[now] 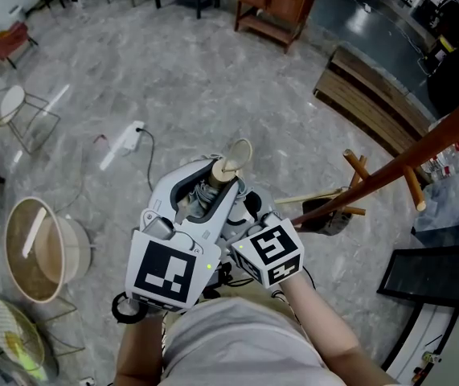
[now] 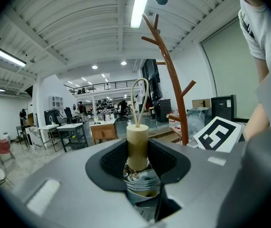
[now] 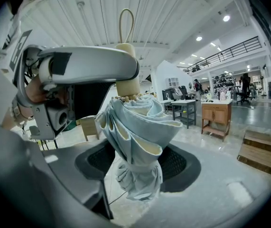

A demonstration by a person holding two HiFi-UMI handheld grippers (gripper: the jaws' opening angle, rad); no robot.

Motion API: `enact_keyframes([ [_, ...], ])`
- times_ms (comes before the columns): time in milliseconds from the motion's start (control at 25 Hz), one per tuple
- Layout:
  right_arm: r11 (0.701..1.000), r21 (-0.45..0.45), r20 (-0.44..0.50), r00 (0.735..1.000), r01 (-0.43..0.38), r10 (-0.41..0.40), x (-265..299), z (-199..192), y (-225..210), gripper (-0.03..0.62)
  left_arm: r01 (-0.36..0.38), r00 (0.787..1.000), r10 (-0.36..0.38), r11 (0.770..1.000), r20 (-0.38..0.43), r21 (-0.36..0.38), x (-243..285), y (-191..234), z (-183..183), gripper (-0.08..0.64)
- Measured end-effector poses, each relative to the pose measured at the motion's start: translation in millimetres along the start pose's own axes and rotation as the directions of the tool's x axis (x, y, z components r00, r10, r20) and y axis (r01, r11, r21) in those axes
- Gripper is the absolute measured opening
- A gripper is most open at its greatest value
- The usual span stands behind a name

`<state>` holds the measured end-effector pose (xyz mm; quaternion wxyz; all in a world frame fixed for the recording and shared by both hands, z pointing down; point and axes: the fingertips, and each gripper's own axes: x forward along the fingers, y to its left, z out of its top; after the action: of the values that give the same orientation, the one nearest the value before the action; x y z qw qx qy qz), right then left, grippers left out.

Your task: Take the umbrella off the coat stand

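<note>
Pale shirt (image 1: 237, 340) fills the bottom of the head view, and just beyond it the two claws sit side by side in front of the person's body. Of these, the left claw (image 2: 137, 164) is clamped on the umbrella (image 3: 135, 141) right below its cream handle (image 2: 137, 144): in the left gripper view the handle stands upright out of the dark pads, with the rib tips and the first folds of cloth packed in beneath it, and a thin cord loop (image 2: 140, 96) rises from its top. Lower on the same umbrella, the right claw (image 3: 137, 170) has its jaws standing wide round the furled pale-blue canopy (image 3: 144, 118); the tied bundle fills the space between the pads and seems to be pressed by them, though the folds hide the actual contact. From the right gripper view the left claw shows as a grey bar crossing at the handle, above the canopy. Both claws carry the umbrella clear of the stand (image 1: 406, 158): the brown stand with its pegs runs across the right of the head view, apart from the umbrella, whose handle points away from the person. Seen from the left gripper view, the stand rises to the right of the handle and farther back. Grey marbled floor (image 1: 213, 79) lies below, with a white power strip (image 1: 120, 145) and a wooden cabinet (image 1: 273, 6) well away from the claws
</note>
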<state>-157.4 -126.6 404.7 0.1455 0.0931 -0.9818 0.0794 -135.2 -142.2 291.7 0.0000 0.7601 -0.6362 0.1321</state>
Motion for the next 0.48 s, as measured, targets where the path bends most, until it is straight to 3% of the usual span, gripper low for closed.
enact_keyframes([
  [480,1.0,0.002,-0.005,1.0,0.006,-0.006,2.2,-1.4,1.9,0.267,-0.001,1.0,0.001,1.0,0.003,-0.001,-4.1,3.1,0.2,0.152],
])
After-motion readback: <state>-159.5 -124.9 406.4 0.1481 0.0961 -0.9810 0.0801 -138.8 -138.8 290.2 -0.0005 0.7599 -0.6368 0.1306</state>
